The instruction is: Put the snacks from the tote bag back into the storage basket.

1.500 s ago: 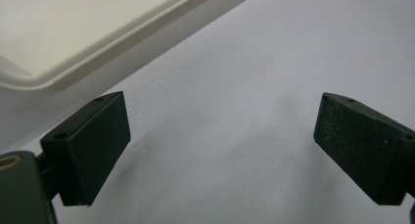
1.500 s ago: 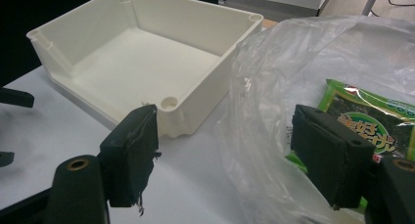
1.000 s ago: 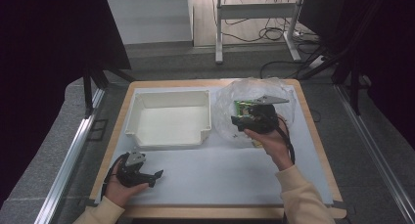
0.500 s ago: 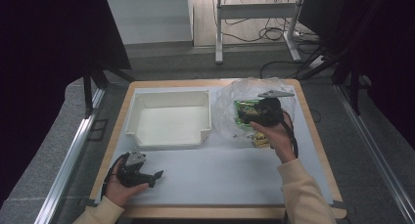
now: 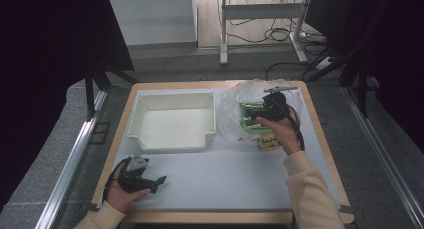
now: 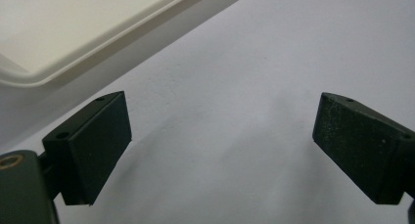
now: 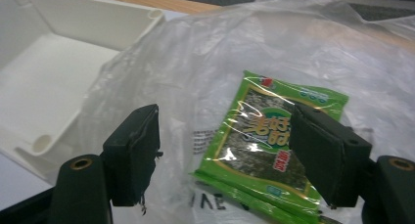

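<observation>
1. Nearest you, your left gripper rests low on the white table with its jaws wide apart and nothing between them. It looks parked there, out of the way, so the other hand has the working area to itself.
2. Just beyond it sits the white tray, empty, with its near wall facing you. It probably stands beside the bag as the place for what comes out of it.
3. Farther right, your right gripper is held over the clear plastic bag, jaws spread and clamping nothing. They straddle the green seaweed packet, which lies flat inside the bag under the film, so the pose reads as lining up for a pinch.
4. In the high view the same packet shows green through the plastic, with a small yellow packet on the table just beside the bag's near edge.
5. Mind the film: closing here may well catch plastic along with the packet.
</observation>
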Demonstrator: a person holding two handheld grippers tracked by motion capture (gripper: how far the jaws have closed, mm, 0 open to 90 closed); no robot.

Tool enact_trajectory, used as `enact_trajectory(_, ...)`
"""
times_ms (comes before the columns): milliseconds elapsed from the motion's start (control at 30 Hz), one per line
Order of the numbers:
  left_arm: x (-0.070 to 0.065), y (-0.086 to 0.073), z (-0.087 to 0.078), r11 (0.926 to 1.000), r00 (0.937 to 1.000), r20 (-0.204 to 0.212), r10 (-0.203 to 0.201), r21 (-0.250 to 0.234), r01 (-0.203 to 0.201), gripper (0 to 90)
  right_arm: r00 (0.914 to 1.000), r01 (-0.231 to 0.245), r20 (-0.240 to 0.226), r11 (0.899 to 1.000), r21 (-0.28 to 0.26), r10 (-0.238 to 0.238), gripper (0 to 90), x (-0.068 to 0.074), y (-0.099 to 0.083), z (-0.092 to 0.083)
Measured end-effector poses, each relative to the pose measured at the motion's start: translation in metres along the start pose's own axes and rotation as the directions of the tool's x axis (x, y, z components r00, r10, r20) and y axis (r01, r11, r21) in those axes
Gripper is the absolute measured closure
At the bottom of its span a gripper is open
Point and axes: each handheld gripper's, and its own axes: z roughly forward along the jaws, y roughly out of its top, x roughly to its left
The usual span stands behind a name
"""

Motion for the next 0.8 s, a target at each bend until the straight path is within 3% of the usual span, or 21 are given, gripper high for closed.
enact_trajectory(300, 0.000, 0.000, 0.000, 1.0000, 1.0000, -0.009, -0.001, 0.004, 0.001, 7.4, 0.9996, -0.027, 0.011, 0.999, 0.019, 0.027, 28.5, -0.016, 0.010, 0.004)
enact_trajectory(467, 0.001, 0.000, -0.001, 1.0000, 0.9999, -0.011, -0.004, -0.001, 0.004, 7.4, 0.9981, -0.058, 0.021, 0.997, 0.057, 0.057, 28.6, -0.028, 0.012, 0.014)
enact_trajectory(800, 0.001, -0.001, -0.001, 1.0000, 0.9999, -0.016, 0.001, 0.006, -0.001, 7.4, 0.9963, -0.073, 0.053, 0.991, 0.113, 0.068, 29.8, -0.037, 0.009, 0.034)
